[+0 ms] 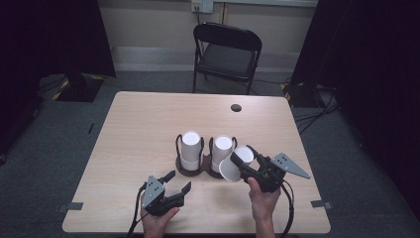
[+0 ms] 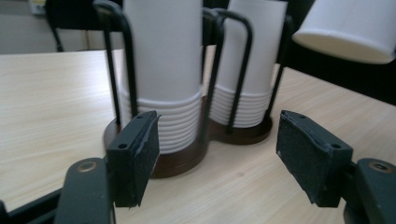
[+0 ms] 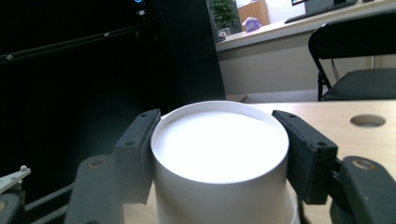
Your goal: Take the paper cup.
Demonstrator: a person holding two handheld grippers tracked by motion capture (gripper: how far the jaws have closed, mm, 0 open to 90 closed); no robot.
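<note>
Two stacks of white paper cups, upside down, stand in a black wire holder with a brown base (image 1: 190, 171) near the table's middle: a left stack (image 1: 190, 147) (image 2: 163, 70) and a right stack (image 1: 221, 150) (image 2: 252, 60). My right gripper (image 1: 242, 155) (image 3: 218, 137) is shut on a single white cup (image 1: 230, 169) (image 3: 219, 154), held tilted just right of the right stack, its bottom facing the right gripper view's camera. That cup (image 2: 350, 28) also hangs at the top right of the left gripper view. My left gripper (image 1: 179, 181) (image 2: 217, 151) stands open, nothing between its jaws, in front of the holder.
The wooden table (image 1: 138, 124) has a round cable hole (image 1: 236, 107) at its far side. A black folding chair (image 1: 225, 49) stands behind the table. Dark curtains hang on both sides.
</note>
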